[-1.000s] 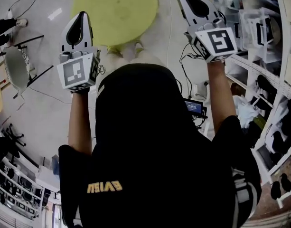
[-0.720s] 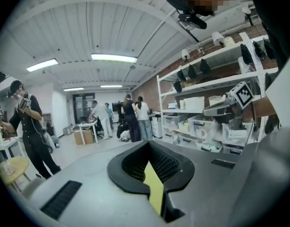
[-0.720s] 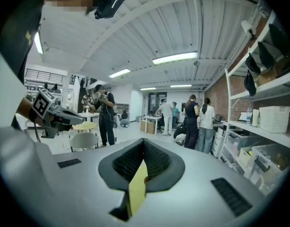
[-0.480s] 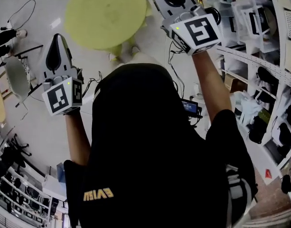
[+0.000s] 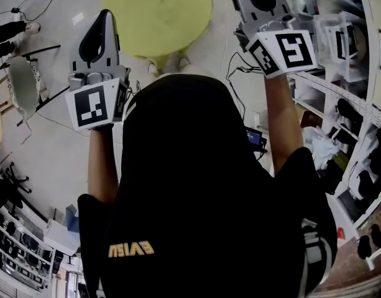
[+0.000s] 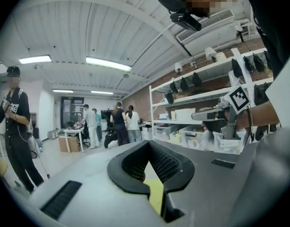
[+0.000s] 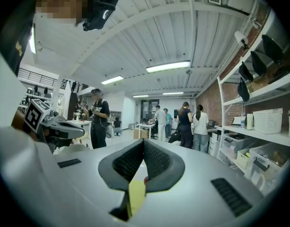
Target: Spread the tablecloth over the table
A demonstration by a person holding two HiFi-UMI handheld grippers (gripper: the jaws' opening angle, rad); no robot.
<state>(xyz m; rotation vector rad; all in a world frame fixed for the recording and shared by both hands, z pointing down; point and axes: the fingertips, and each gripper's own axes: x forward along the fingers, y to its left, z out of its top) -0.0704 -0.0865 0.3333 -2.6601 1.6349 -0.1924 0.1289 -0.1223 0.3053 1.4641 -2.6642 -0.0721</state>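
Two claws shut, empty: L claw [image 6: 148,144], R claw [image 7: 144,141]; yellow table [image 5: 159,14] partly cut off.

Matt, smooth yellow-green top on round desk [image 5: 159,14]. Around desk, glossy pale floor [image 5: 53,135] catching lamp glare. Above desk, left gripper [image 6: 148,143] and right gripper [image 7: 143,141]: matt grey plastic shells, black ribbed linings.

— How many tongs?
— Two: left tongs [image 6: 148,146] and right tongs [image 7: 143,143], both near the round yellow worktop [image 5: 159,11], one marker cube [image 5: 94,104] on each.
— Worktops like that?
— One.
— People beyond the worktop?
— Four standing in a group [image 7: 185,123], one more in a cap [image 7: 98,122] apart.
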